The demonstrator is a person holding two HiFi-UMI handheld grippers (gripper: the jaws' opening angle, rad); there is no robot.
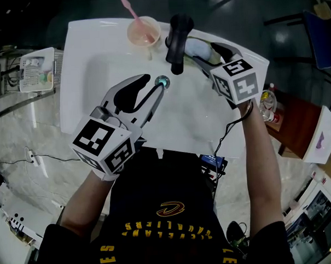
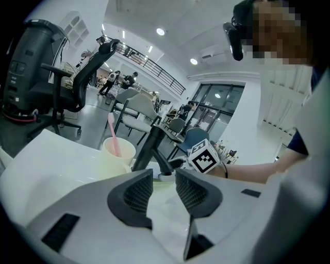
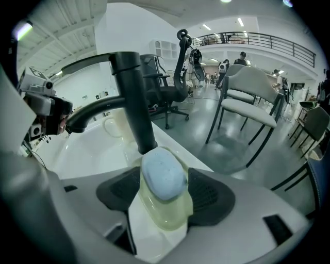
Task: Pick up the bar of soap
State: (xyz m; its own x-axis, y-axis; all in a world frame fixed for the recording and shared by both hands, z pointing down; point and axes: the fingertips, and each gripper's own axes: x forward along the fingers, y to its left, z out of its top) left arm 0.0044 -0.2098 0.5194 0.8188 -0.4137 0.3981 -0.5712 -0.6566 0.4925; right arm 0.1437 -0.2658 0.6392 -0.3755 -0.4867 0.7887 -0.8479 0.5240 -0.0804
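Two open jaws of the right gripper (image 3: 165,186) are set astride the bar of soap (image 3: 163,174), its long axis laid up-frame between them.

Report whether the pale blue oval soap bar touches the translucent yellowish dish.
Touching. The right gripper view shows the soap bar lying in the dish, resting on it.

Left tool (image 2: 164,176) and right tool (image 3: 164,180), jaws apart.

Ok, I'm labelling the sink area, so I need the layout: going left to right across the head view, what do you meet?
White rack → cup with pink toothbrush → black faucet → soap in its dish → small bottle.
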